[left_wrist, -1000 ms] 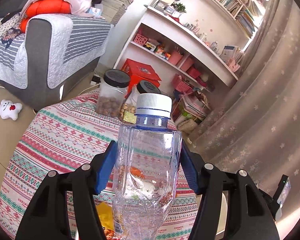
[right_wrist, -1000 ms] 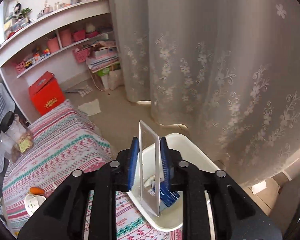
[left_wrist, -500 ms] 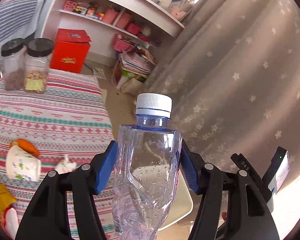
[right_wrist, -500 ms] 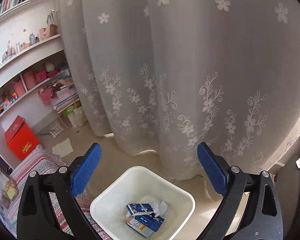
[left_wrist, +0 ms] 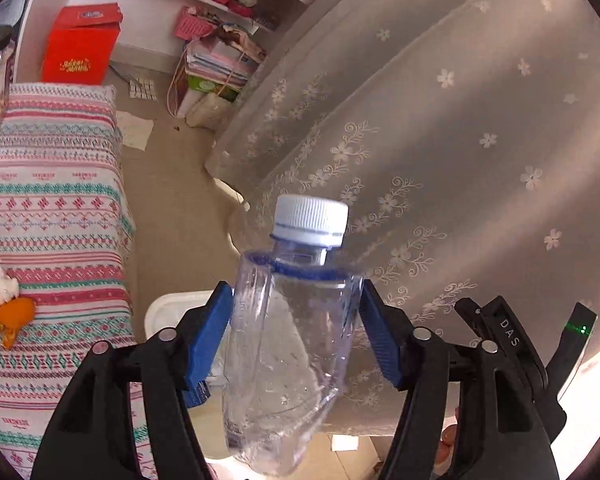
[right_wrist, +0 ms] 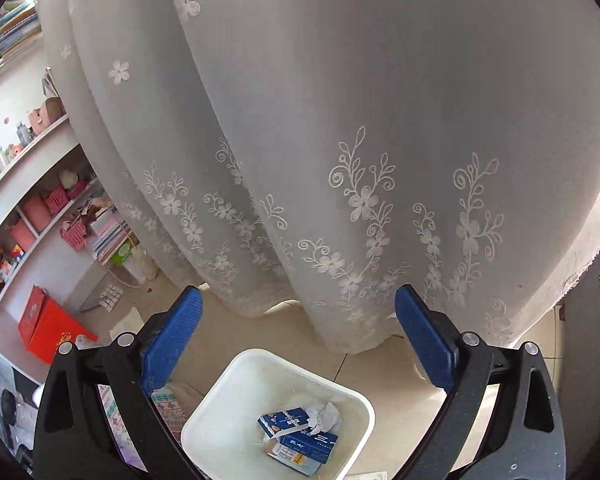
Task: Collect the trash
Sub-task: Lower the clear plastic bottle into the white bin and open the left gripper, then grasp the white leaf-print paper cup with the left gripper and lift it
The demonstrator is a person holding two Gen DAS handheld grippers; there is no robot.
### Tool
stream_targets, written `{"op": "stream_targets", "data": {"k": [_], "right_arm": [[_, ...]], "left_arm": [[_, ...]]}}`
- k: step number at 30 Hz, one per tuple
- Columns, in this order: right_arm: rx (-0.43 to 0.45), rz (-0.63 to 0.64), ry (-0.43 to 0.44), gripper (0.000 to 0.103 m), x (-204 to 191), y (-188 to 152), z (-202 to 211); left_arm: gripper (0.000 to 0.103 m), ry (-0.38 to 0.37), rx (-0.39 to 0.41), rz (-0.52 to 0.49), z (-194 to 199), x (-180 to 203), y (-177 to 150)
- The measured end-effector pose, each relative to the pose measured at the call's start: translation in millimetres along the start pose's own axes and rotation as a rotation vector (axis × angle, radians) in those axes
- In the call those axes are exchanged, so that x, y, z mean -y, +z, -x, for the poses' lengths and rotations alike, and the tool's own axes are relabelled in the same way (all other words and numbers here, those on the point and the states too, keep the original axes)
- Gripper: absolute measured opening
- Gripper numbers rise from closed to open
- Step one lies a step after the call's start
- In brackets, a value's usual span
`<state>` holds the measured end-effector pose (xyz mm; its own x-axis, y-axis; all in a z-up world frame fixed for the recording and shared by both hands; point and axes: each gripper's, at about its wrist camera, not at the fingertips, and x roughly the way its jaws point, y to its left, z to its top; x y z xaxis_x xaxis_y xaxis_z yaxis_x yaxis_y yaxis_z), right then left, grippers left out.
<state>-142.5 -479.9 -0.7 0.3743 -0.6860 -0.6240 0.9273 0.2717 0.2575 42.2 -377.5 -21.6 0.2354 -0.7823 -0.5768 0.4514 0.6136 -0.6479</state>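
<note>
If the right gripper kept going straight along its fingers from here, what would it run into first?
Probably the embroidered curtain: the right gripper, jaws wide and empty, points at its lower hem above the floor. The white bin sits below that line. Depth is hard to judge through the fisheye.

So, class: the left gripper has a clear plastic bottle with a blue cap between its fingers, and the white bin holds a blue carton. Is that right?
Not quite. The cap is white, as the left wrist view shows. The plastic bottle is between the left gripper's opening fingers, and the white bin holds a blue carton.
</note>
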Motion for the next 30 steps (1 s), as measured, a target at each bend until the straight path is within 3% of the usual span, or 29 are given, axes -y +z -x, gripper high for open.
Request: {"op": "stream_targets", "data": {"k": [5, 9, 12, 15, 21, 25, 28, 30], "right_arm": [[-0.007, 0.008, 0.025, 0.096, -6, -2, 2], [-0.046, 0.029, 0.068, 0.096, -17, -9, 2], [-0.095, 0.055, 0.121, 0.096, -34, -19, 1], [-0.158, 0.119, 0.175, 0.096, -57, -34, -1], [-0.225, 0.234, 0.248, 0.096, -96, -58, 3], [-0.256, 0.261, 0.274, 0.096, -111, -70, 6], [-0.28, 0.275, 0.287, 0.096, -121, -78, 7], [-0.289, 0.285, 0.291, 0.096, -127, -82, 6]], "left_arm": [[0.073, 0.03, -0.024, 0.004, -3, -4, -6], [0.077, 0.13, 0.004, -0.012, 12, -20, -9], [0.079, 0.245, 0.025, -0.042, 24, -35, -8], [0.081, 0.335, 0.002, -0.084, 33, -54, -4], [0.084, 0.591, -0.24, -0.36, 38, -103, 5], [0.084, 0.716, -0.471, -0.497, 44, -156, 8], [0.084, 0.848, -0.559, -0.651, 47, -188, 5], [0.084, 0.888, -0.608, -0.71, 46, -207, 2]]}}
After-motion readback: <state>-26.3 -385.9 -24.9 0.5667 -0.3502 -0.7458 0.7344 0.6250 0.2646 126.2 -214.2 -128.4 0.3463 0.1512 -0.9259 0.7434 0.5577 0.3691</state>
